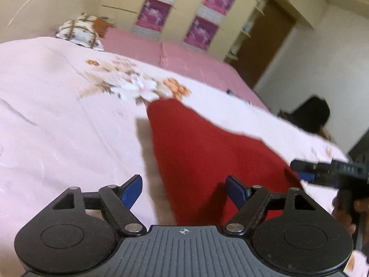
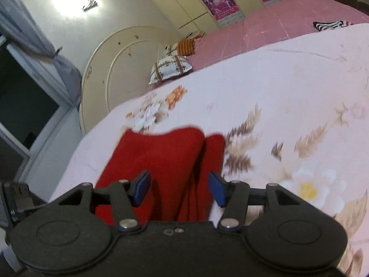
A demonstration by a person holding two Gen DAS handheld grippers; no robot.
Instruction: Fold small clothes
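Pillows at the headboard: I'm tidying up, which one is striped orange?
The farther, smaller pillow, behind the white pillow with brown straps-and-flowers print, which lies nearer the floral bedcover.

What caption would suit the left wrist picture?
Left gripper open above a red garment on a floral pink bedspread, the right gripper at the garment's edge.
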